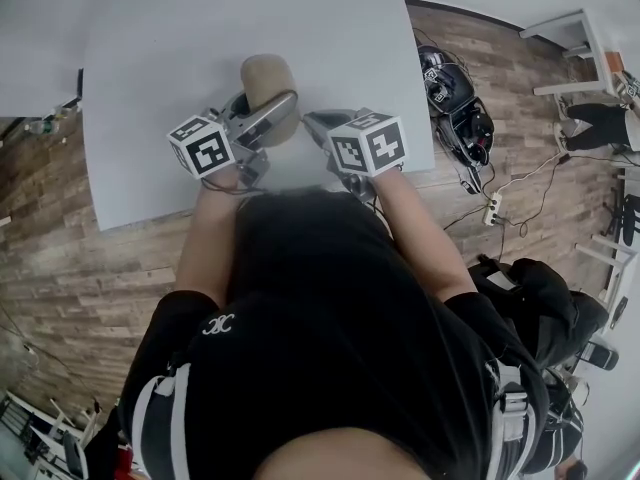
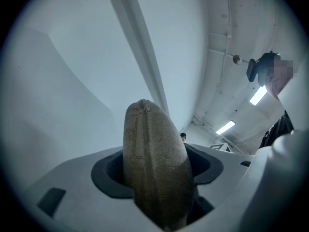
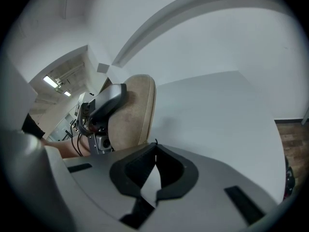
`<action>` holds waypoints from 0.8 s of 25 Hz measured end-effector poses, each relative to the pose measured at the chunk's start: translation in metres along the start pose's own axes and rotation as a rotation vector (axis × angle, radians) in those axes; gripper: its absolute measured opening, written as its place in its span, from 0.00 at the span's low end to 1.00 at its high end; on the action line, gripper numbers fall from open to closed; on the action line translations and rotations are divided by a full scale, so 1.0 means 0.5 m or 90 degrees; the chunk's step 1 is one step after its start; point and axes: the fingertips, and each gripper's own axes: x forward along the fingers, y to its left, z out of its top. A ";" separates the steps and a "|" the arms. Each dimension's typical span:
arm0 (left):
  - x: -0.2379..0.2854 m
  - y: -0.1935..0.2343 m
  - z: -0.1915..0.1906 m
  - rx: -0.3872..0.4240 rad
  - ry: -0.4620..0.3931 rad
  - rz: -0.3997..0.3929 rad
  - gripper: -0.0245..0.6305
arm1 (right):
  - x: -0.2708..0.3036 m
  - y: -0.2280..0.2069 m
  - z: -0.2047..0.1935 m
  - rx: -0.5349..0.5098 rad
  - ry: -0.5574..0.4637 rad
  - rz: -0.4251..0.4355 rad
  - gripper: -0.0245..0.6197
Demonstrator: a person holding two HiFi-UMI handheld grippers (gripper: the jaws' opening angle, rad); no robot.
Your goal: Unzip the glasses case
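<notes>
A tan fabric glasses case (image 1: 268,86) stands on end over the white table (image 1: 180,38). My left gripper (image 1: 262,118) is shut on its lower half, one jaw on each broad side. In the left gripper view the case (image 2: 154,163) fills the gap between the jaws, with the zip running up its edge to a small pull (image 2: 143,106) at the top. My right gripper (image 1: 318,123) is shut and holds nothing, just to the right of the case and apart from it. In the right gripper view its closed tips (image 3: 155,146) point past the case (image 3: 137,110).
The table's near edge (image 1: 260,206) runs close to the person's body. On the wooden floor to the right lie black gear (image 1: 455,98), cables and a power strip (image 1: 492,208). A white stand (image 1: 580,38) is at the far right.
</notes>
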 end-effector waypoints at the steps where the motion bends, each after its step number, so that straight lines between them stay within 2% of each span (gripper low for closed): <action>1: 0.000 0.000 0.002 0.000 0.000 0.000 0.52 | 0.000 0.002 0.000 0.001 0.000 0.001 0.07; 7: 0.004 0.017 0.025 -0.019 -0.033 0.011 0.52 | 0.002 0.009 -0.001 -0.022 0.000 -0.007 0.07; 11: 0.010 0.013 0.035 -0.007 -0.048 0.028 0.52 | -0.003 0.008 0.002 -0.025 -0.004 -0.002 0.07; 20: 0.000 0.032 0.057 -0.069 -0.106 0.044 0.52 | -0.011 0.026 0.012 -0.022 -0.013 0.020 0.07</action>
